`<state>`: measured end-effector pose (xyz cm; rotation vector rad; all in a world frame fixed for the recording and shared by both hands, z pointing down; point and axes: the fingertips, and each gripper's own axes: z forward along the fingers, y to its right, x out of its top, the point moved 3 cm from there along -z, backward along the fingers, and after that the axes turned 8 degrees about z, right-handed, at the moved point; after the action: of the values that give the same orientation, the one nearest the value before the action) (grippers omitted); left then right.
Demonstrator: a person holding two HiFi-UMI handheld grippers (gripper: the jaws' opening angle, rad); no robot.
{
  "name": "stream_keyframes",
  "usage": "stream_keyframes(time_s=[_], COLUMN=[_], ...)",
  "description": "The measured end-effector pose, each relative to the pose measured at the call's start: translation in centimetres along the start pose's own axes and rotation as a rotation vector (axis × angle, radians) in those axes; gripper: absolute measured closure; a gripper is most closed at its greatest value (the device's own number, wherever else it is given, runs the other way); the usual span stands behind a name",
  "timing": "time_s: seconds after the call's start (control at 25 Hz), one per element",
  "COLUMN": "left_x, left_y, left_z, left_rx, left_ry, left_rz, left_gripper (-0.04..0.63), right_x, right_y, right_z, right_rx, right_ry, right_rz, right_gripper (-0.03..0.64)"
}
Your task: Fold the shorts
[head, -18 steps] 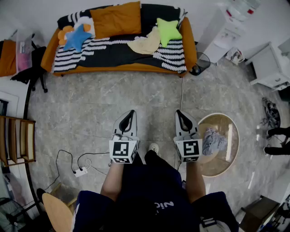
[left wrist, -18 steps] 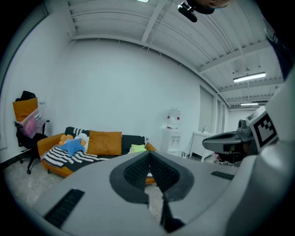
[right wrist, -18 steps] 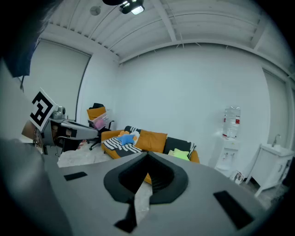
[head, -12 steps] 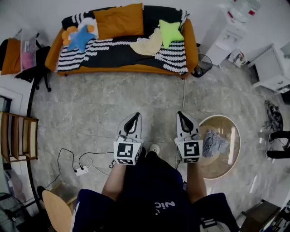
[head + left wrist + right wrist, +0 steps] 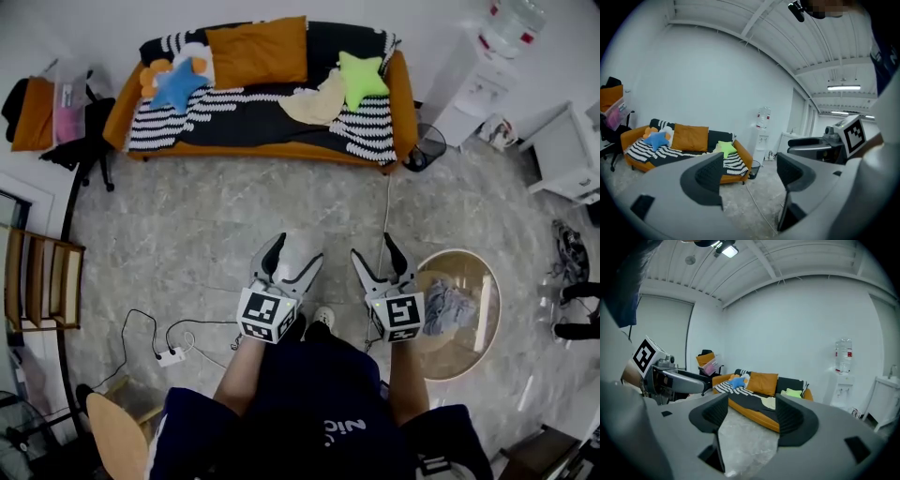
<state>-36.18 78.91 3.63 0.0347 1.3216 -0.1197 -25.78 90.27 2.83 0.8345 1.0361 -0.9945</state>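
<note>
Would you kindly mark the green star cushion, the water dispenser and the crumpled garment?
green star cushion (image 5: pixel 361 77): head view, its centre.
water dispenser (image 5: pixel 482 88): head view, white body.
crumpled garment (image 5: pixel 450 307): head view, middle of the heap.

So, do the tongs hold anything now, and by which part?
Nothing is held. The left tongs and the right tongs both stand open, with nothing between their jaws. A crumpled cloth lies apart on the round table.

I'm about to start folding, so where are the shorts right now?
In the head view, the shorts lie crumpled on the round table at the person's right, just beside the open right gripper.
</note>
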Motion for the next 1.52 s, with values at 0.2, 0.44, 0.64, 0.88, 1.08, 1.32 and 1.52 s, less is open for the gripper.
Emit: stream_keyframes(time_s=[0.2,0.44,0.64,0.88,1.08,1.32,1.52], left_x=[0.2,0.7,1.2,-0.3,-0.5,0.1,2.2], left_y=[-1.6,-5.6,-8.2,-9.1,-9.6,-12.0,-13.2], left_z=[0.0,0.2,0.8,2.5,5.2,11.8,19.3], left_rx=[0.014,-0.032,-0.086,-0.100,-0.105,-0.007,0.024], left_ry=[0.036,0.064,0.074,-0.007,-0.004,-0.010,-0.035], left_rz=[-0.029,-0.051,-0.025,-0.028,-0.054,-0.095,-0.091], left_gripper=[0.216,0.204,0.205,0.210,0.239,0.239,0.241], right_x=[0.9,1.7,2.9,1.9,1.4,2.5,4.8], right_y=[-0.5,-1.5,-1.6,-1.1,1.5,7.6,14.3], right_z=[0.6,3.4,5.2,6.7,9.4,14.9,20.8], right_rx=[-0.015,-0.088,-0.168,-0.176,-0.124,-0.078,-0.019], right_ry=[-0.010,0.004,0.084,0.050,0.023,-0.014,-0.051], right_rz=[-0.039,-0.056,0.026,0.057,0.114,0.057,-0.003], right_gripper=[0.260,0.255,0.309,0.316,0.354,0.354,0.355])
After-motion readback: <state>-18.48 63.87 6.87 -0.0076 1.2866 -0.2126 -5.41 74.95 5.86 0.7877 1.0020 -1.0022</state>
